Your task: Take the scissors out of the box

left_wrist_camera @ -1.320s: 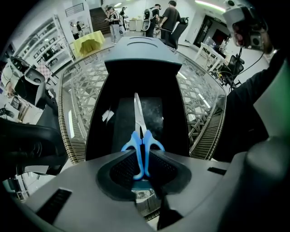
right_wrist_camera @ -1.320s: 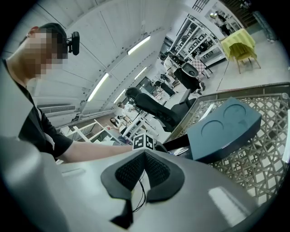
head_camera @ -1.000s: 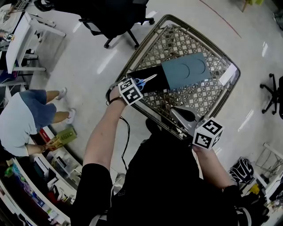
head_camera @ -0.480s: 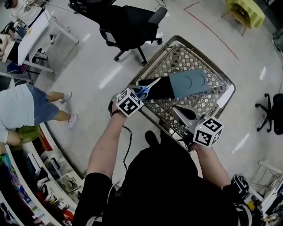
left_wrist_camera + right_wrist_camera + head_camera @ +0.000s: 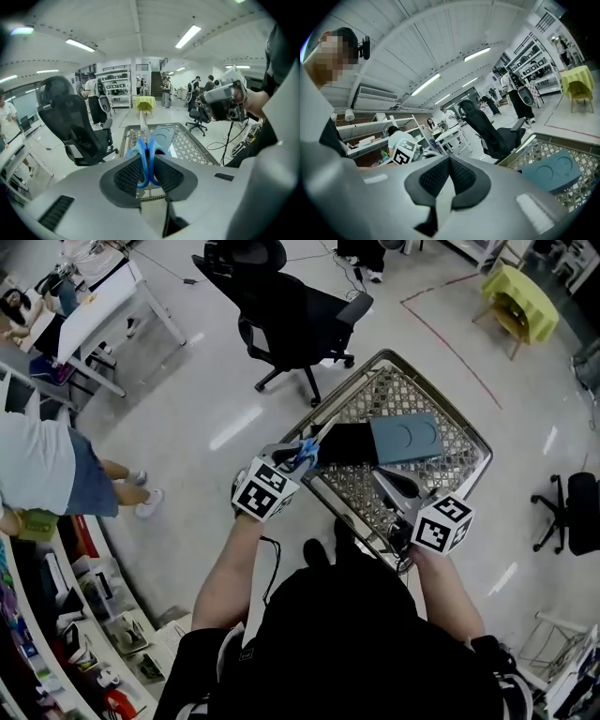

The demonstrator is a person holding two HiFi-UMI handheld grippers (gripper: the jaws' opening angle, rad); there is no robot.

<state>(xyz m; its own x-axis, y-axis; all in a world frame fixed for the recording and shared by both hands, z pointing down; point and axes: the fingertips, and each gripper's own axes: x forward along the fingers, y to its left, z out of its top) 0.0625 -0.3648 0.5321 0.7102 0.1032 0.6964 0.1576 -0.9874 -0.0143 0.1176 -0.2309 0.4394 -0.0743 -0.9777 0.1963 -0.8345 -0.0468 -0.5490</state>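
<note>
My left tool [image 5: 148,168] grips the blue scissors [image 5: 145,143] by the handles and has lifted them clear of the box [image 5: 405,437], now ahead and below, so the removal looks done. My right tool [image 5: 450,176] is closed, empty.

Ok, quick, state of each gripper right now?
Left gripper: closed on the blue-handled metal scissors.
Right gripper: closed, holding nothing.
</note>
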